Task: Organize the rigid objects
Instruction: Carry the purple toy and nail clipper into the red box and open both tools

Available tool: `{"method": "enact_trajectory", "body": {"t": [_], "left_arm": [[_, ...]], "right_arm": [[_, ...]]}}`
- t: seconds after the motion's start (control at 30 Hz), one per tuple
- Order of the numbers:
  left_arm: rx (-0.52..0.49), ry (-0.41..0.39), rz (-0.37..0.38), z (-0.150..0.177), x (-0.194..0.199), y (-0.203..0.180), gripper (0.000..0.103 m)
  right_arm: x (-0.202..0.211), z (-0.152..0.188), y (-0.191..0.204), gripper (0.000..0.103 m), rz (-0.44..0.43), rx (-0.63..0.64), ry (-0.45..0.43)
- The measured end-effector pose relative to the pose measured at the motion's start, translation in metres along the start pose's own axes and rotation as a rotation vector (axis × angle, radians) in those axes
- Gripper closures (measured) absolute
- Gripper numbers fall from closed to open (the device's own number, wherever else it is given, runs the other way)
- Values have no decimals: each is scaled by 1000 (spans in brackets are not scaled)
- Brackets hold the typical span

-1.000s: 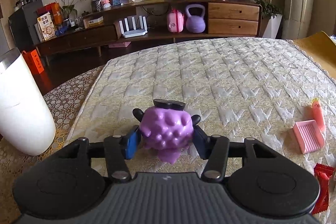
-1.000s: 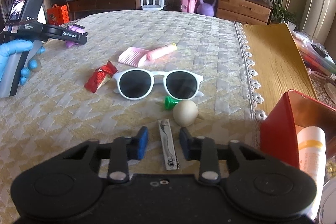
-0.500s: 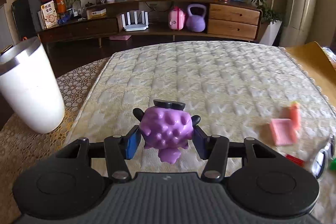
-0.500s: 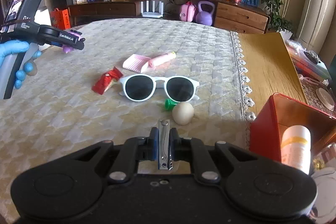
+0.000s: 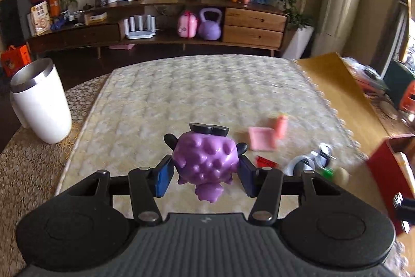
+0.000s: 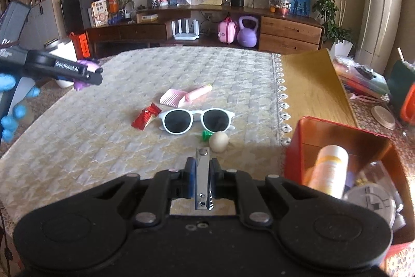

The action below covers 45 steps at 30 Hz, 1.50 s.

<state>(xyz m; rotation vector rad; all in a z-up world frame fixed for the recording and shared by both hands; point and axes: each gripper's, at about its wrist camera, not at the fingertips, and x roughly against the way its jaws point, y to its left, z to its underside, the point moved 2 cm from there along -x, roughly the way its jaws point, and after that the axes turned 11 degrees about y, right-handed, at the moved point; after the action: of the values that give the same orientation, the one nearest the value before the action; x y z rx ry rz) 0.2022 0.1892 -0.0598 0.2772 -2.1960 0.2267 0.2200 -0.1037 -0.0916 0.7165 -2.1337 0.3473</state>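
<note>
Both tools (image 5: 205, 170) (image 6: 202, 173) clamped around objects

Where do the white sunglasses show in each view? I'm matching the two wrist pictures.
Left wrist: white sunglasses at lower right, blurred, partly behind the tongs.
Right wrist: sunglasses at centre, lying on the cloth.
Shared landmark: pink dustpan just beyond them.

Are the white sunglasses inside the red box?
No, the white sunglasses lie flat on the quilted cloth, left of the red box, between the red wrapper and the egg.
</note>
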Motion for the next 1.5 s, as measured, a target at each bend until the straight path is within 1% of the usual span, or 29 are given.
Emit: {"method": "enact_trajectory", "body": {"t": [0.13, 0.27, 0.37, 0.67, 0.97, 1.23, 1.5], "left_arm": [[-39, 6, 37, 9, 19, -24, 50], [-71, -6, 46, 15, 37, -48, 50], [-97, -10, 72, 17, 47, -67, 50], [-194, -8, 118, 24, 58, -136, 50], [-299, 12, 175, 28, 49, -212, 50], [-354, 41, 202, 22, 32, -265, 50], [-413, 72, 230, 11, 8, -312, 50]], "right_arm": [[18, 5, -9, 93, -2, -27, -17], [36, 11, -19, 93, 4, -49, -36], [47, 14, -29, 93, 15, -65, -49], [67, 25, -66, 93, 45, -128, -73], [76, 40, -114, 93, 92, -197, -85], [73, 54, -151, 93, 124, -244, -75], [66, 64, -177, 93, 141, -285, -61]]}}
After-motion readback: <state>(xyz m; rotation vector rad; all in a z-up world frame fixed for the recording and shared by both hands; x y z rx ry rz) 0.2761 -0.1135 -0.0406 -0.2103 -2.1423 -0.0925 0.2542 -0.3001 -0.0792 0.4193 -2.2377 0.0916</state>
